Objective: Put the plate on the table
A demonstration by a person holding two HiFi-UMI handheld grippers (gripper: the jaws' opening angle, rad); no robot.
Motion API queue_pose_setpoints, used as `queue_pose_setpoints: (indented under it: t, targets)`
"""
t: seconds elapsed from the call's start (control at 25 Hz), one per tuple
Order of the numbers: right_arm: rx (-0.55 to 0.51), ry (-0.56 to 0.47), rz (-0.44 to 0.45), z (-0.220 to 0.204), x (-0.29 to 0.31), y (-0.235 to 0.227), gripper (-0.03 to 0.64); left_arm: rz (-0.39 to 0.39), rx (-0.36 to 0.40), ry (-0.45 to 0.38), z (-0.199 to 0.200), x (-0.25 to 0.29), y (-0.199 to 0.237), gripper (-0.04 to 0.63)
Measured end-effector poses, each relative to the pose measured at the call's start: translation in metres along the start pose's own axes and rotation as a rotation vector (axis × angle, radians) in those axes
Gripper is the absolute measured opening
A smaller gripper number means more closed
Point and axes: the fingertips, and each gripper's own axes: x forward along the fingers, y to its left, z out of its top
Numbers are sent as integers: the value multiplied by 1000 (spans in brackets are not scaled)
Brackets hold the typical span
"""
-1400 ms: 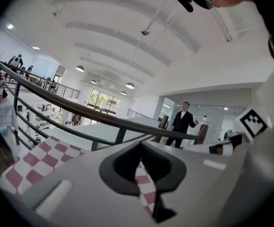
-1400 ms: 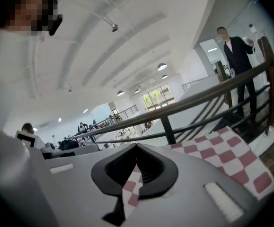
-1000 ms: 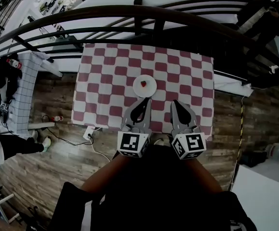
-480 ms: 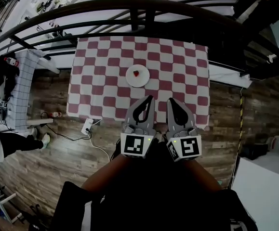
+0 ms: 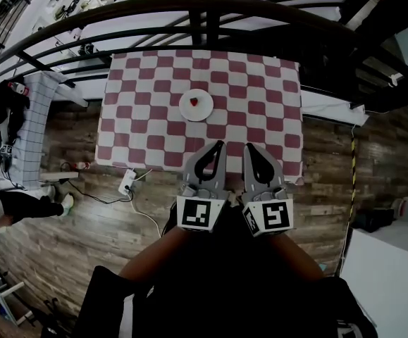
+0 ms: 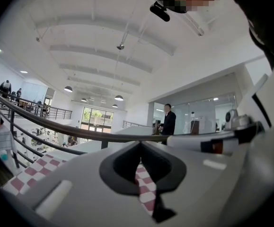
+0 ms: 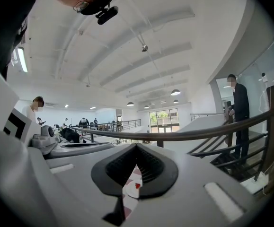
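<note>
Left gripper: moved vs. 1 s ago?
Yes. The left gripper has backed off from the plate toward the near edge of the table; earlier its tips were almost at the plate.

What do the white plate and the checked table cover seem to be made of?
Plate: probably glazed ceramic or plastic; plain white and smooth, too small to tell more. Table cover: likely cloth or vinyl, matte; its red-and-white checks seem to drape over the edge.

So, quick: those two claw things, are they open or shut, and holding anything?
Left gripper: closed, holding nothing.
Right gripper: closed, holding nothing.
</note>
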Motion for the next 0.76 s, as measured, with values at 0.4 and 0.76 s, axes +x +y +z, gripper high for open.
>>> queue_pose_setpoints:
  t: [0.4,0.76]
  targets:
    - [-11,7,12,-7,-26,-9,-3,16,8,3,-6,-12,-26,9]
    - [4,-3,23,-11,-47,-14,-3,28,4,17,-14,-24,-47,11]
